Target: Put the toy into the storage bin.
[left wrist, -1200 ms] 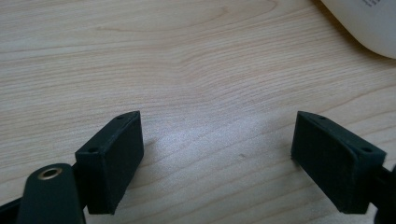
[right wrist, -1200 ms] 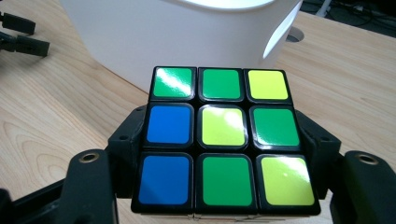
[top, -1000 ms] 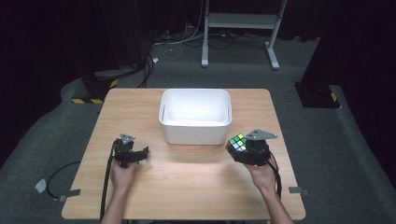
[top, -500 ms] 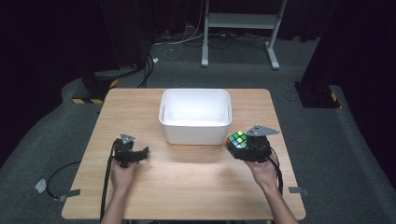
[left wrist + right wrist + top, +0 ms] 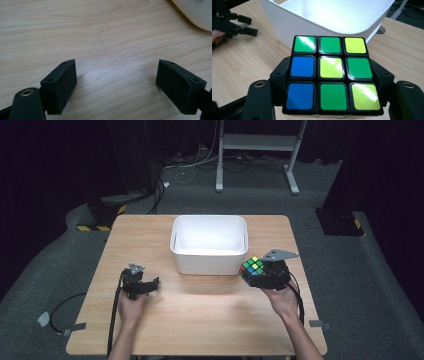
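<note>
A scrambled puzzle cube with green, blue and yellow stickers facing the camera is held between the jaws of my right gripper, which is shut on it. It hangs beside the front right corner of the white bin, lifted off the table. My left gripper rests low over the bare wooden table at the left, its jaws wide open with nothing between them. The bin's inside looks bare.
The bin's rounded corner shows at the top right of the left gripper view. Cables trail from both grippers towards the table's front edge. Dark floor, a white stand and black equipment surround the table.
My right gripper with the cube has risen slightly and moved closer to the bin's front right corner. The left gripper has stayed put.
</note>
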`<state>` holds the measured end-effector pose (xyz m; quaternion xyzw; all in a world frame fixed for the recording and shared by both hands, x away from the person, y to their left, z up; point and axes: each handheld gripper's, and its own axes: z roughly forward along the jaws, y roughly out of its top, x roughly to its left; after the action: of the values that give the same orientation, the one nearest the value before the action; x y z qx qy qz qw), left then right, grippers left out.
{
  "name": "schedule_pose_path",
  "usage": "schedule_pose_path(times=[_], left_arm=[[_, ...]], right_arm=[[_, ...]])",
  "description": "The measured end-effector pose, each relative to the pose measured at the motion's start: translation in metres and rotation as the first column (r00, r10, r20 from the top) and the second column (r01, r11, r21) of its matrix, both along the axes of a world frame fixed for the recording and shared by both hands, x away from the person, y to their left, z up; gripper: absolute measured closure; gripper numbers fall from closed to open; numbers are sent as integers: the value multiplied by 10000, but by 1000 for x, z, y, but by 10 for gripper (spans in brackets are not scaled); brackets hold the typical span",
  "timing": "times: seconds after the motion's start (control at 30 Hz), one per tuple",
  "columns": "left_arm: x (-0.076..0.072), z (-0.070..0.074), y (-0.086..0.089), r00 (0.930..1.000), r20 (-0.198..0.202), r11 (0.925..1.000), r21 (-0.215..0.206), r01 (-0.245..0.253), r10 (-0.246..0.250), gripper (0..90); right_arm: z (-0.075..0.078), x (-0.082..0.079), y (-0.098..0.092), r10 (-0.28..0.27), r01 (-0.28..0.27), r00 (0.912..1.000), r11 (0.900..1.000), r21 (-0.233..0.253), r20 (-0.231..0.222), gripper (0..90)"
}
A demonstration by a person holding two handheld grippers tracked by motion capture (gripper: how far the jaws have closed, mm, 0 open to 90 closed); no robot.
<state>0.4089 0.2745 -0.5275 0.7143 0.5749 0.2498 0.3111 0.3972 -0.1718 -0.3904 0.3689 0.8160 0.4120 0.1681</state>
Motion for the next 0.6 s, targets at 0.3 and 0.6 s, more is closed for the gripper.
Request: schedule_pose_path(times=[0.3, 0.6], left_arm=[[0, 0, 0, 10000, 1, 10000, 19, -9, 9, 173], [0, 0, 0, 10000, 1, 10000, 15, -15, 15, 173]], right_arm=[[14, 0, 2, 87, -88, 9994, 9999, 48, 347, 340], [30, 5, 6, 390, -403, 9981, 9988, 265, 487, 340]])
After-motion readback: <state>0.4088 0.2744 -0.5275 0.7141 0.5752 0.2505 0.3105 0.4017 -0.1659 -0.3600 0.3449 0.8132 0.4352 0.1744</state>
